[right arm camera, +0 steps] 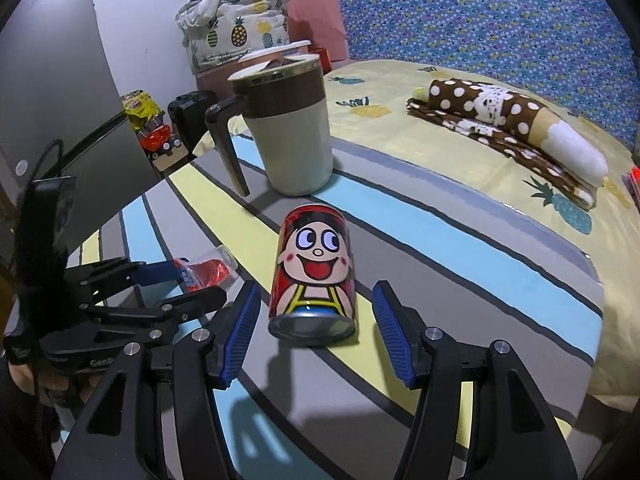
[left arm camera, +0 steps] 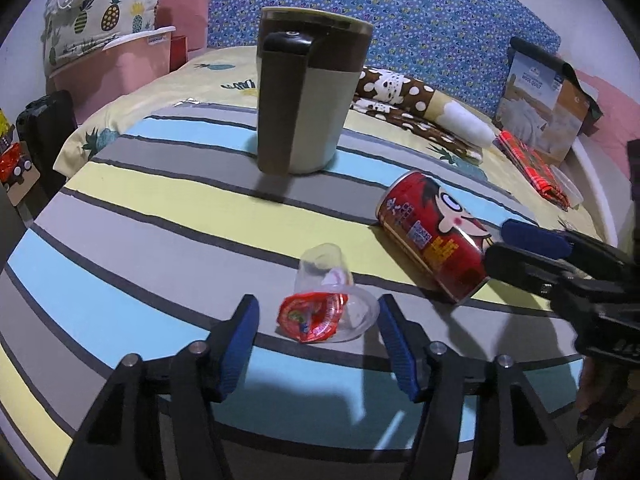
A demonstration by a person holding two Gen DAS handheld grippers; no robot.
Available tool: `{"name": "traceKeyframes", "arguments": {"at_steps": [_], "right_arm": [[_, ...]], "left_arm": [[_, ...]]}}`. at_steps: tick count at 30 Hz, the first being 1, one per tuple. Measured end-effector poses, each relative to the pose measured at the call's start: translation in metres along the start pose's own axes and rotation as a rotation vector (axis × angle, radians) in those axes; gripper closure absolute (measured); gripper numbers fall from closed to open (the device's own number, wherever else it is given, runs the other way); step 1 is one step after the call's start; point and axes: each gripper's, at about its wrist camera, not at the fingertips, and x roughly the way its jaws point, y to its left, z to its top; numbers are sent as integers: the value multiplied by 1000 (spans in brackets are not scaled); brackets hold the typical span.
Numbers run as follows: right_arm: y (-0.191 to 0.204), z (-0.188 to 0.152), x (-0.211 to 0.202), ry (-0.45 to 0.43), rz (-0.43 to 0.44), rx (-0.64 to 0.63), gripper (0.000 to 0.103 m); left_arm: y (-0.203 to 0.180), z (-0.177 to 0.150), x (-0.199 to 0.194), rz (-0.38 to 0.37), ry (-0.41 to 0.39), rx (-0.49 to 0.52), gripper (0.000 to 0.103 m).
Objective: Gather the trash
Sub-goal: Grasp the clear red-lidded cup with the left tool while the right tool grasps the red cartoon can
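A clear plastic cup [left arm camera: 320, 266] with a peeled red foil lid [left arm camera: 312, 316] lies on its side on the striped tabletop [left arm camera: 160, 240]. My left gripper [left arm camera: 318, 304] is open around it; the right pad is close to the cup's rim and the left pad stands apart. A red cartoon drink can [right arm camera: 312, 264] lies on its side, its base toward me, between the blue pads of my open right gripper [right arm camera: 316, 292], with gaps on both sides. The can [left arm camera: 432, 232] and the right gripper [left arm camera: 498, 240] also show in the left wrist view. The left gripper [right arm camera: 200, 282] and cup [right arm camera: 210, 270] show at left in the right wrist view.
A tall beige and brown lidded mug [left arm camera: 308, 100] with a dark handle [right arm camera: 228, 148] stands behind both items. Beyond the table lies a bed with a brown polka-dot blanket [right arm camera: 500, 120], a quilt box [left arm camera: 540, 100] and a red plaid packet [left arm camera: 528, 164]. A pink bin [left arm camera: 120, 68] stands far left.
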Motion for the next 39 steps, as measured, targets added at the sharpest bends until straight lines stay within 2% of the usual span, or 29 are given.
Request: {"name": "traceKeyframes", "arguments": {"at_steps": [3,8,11,18,27,39], "right_arm": [[3,1,8,16,1,-5,43],[-2,0,14,56,3,30,43],[-4,-2,12,60,14,55,49],[-3,-6,5,68,-8,77,49],[0,-24,-24,55,-39,86,49],[5,-62,-73,20,-72,140,49]], "left_arm": [[-1,0,1,-9,5,5,55],[-1,0,0,-27,-1,1,55],[0,0,-2,-31,-8,-4,56],[-3,-4,-6,-21,-9,10,56],[-18,-14,-30,-33,-30,37,56],[-56,-42,-76,-96,-60,100,56]]}}
